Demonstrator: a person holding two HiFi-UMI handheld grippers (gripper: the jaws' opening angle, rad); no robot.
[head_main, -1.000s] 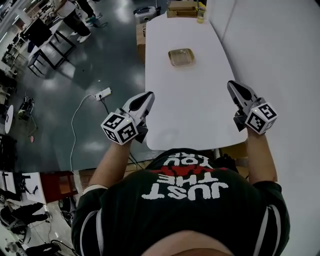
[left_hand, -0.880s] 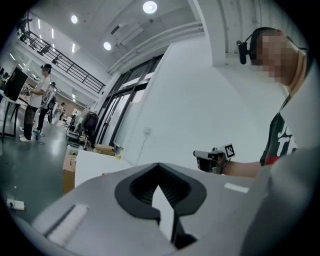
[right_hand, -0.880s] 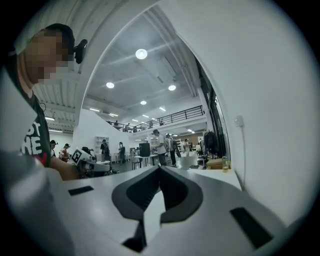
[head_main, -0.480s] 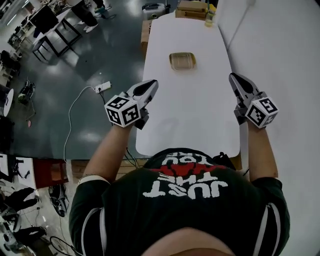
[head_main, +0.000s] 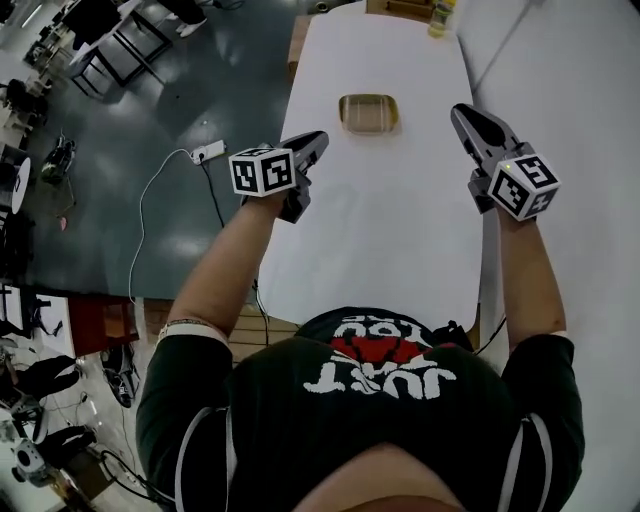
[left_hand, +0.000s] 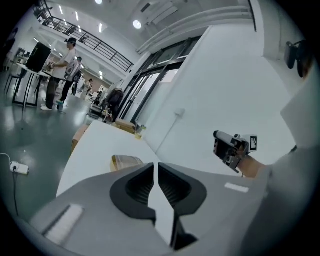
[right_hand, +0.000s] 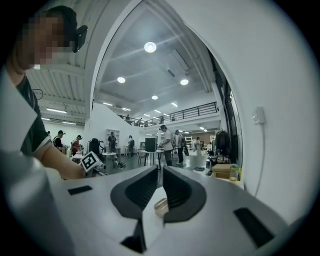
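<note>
Far up the middle of the white table (head_main: 380, 230), a shallow, clear amber dish (head_main: 366, 110) lies flat with nothing touching it. From the head view I can't tell whether anything is in it.

The left hand-held gripper (head_main: 312, 142) hangs above the table's left edge, pointing forward. Its tip is near the dish's near-left corner but clearly apart from it. In its own view the jaws are released, only a narrow slit apart, with bare tabletop showing through the slit and nothing between them.

The right hand-held gripper (head_main: 465, 118) floats over the right edge, close to the white wall (head_main: 570, 90) and a little farther from the dish. Its jaws are also parted by a slim gap and carry nothing. In its view the dish shows through that gap, but it lies ahead of the jaws, not inside them.

I judge this to be the approach: both tools are empty and level with each other, with the dish ahead between them. Taking hold of the dish's low rim would call for wider jaws, a drop toward the tabletop, and a tip lined up over one wall of the dish.

Farther out, a bottle (head_main: 440, 15) and cardboard boxes (left_hand: 125, 126) sit at the table's far end. A power strip (head_main: 208, 152) lies on the dark floor (head_main: 150, 230), and people (left_hand: 60, 75) stand at benches across the hall.
</note>
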